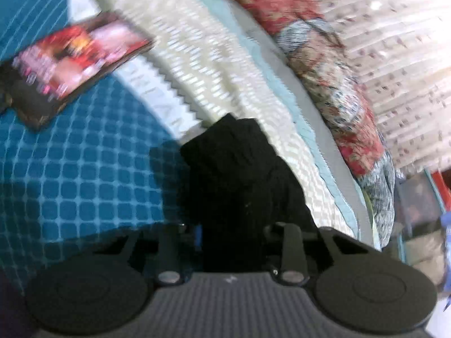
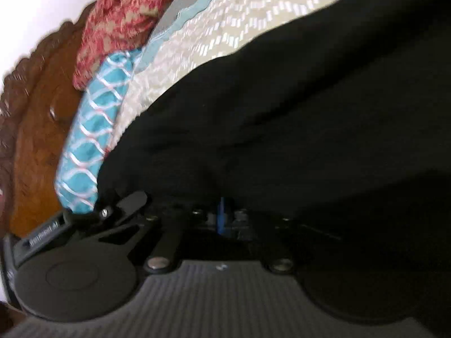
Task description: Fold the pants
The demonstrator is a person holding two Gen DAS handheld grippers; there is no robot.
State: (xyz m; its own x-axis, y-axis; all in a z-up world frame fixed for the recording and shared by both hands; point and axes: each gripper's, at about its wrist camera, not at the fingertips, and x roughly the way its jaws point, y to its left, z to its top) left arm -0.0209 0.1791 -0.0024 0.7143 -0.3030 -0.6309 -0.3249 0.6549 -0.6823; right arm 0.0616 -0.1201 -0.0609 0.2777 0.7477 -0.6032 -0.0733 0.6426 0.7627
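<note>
— The left gripper (image 1: 234,225) has a bunch of the black pants (image 1: 239,174) right where its fingers meet; the cloth stands up from between them in a dark heap. I'd say it is clamped on that fabric, though the fingertips themselves are buried in it.

— And the right gripper (image 2: 225,211)?

— Harder. In its own view the pants (image 2: 296,107) drape over almost everything, covering the far end of the tool. I cannot tell how wide its jaws stand.

— Where do the pants lie, then?

— On the bed. From the left wrist view the black heap sits at the seam where the blue checked bedsheet (image 1: 84,186) meets the cream woven blanket (image 1: 197,64). From the right wrist view the cloth spreads across that same blanket (image 2: 220,36).

— Anything else about?

— A red glossy book or packet (image 1: 76,56) lies on the blue sheet, far left, well apart from the pants. A red floral quilt (image 1: 324,64) runs along the far side of the blanket. In the right view, a carved wooden headboard (image 2: 36,129) stands at the left, with a teal lattice-patterned cloth (image 2: 93,132) beside it.
</note>
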